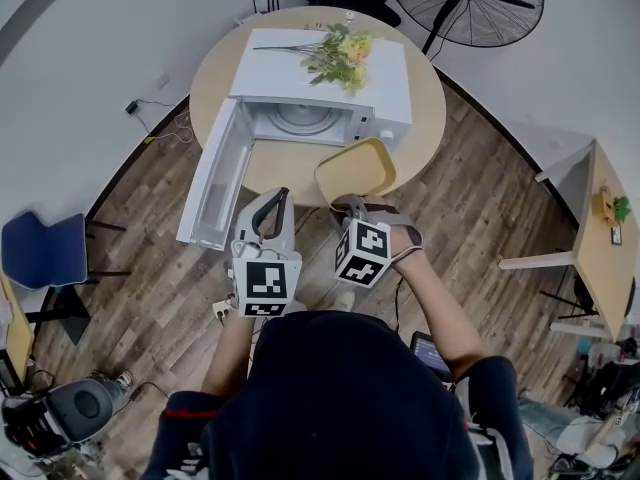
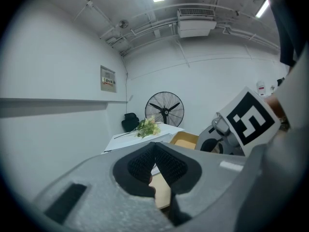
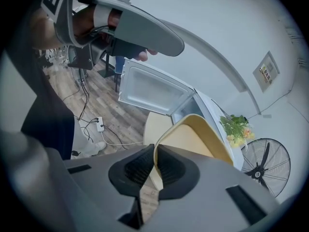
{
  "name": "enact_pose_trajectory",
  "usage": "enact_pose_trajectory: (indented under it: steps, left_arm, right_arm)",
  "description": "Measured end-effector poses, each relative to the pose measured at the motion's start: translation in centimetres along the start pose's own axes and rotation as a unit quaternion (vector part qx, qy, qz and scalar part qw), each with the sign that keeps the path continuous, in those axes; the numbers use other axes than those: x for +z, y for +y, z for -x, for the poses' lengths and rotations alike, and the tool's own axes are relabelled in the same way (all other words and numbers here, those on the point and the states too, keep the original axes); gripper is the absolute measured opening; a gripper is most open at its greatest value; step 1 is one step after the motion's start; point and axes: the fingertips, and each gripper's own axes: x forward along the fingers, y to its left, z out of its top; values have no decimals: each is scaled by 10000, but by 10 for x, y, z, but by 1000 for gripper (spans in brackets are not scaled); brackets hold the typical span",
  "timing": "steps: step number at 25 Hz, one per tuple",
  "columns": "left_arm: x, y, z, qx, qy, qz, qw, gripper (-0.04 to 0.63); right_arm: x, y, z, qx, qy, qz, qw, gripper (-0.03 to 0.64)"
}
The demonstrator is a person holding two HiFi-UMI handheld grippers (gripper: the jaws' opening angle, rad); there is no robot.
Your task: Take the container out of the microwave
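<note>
The pale yellow container (image 1: 357, 171) hangs tilted over the round table's near edge, outside the white microwave (image 1: 320, 103). My right gripper (image 1: 349, 206) is shut on its near rim. In the right gripper view the pads (image 3: 166, 168) pinch the thin wall of the container (image 3: 193, 139). The microwave door (image 1: 212, 178) stands swung open to the left, and the cavity with its glass turntable (image 1: 300, 118) holds nothing. My left gripper (image 1: 272, 202) hovers just left of the container, apart from it. Its pads (image 2: 169, 164) are shut together with nothing between them.
A bunch of yellow flowers (image 1: 338, 54) lies on top of the microwave. The round wooden table (image 1: 430, 98) stands on plank floor. A standing fan (image 1: 470, 3) is behind it, a blue chair (image 1: 45, 250) at the left, another table (image 1: 600, 238) at the right. A power strip (image 3: 99, 124) lies on the floor.
</note>
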Motion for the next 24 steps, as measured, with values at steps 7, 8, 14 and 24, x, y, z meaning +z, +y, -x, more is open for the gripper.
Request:
enact_pose_trajectory:
  steps: [7, 8, 14, 24]
  left_arm:
    - [3, -3, -4, 20, -14, 9, 10000, 14]
    - [3, -3, -4, 27, -15, 9, 10000, 14]
    - [5, -2, -4, 56, -32, -33, 10000, 14]
    - [6, 2, -3, 52, -56, -35, 10000, 14]
  right_arm:
    - [-2, 0, 2, 27, -32, 43, 10000, 26]
    - [-3, 0, 2, 27, -30, 48, 10000, 26]
    - [-2, 1, 3, 29, -33, 95, 9999, 26]
    - [1, 0, 1, 61, -20, 93, 9999, 26]
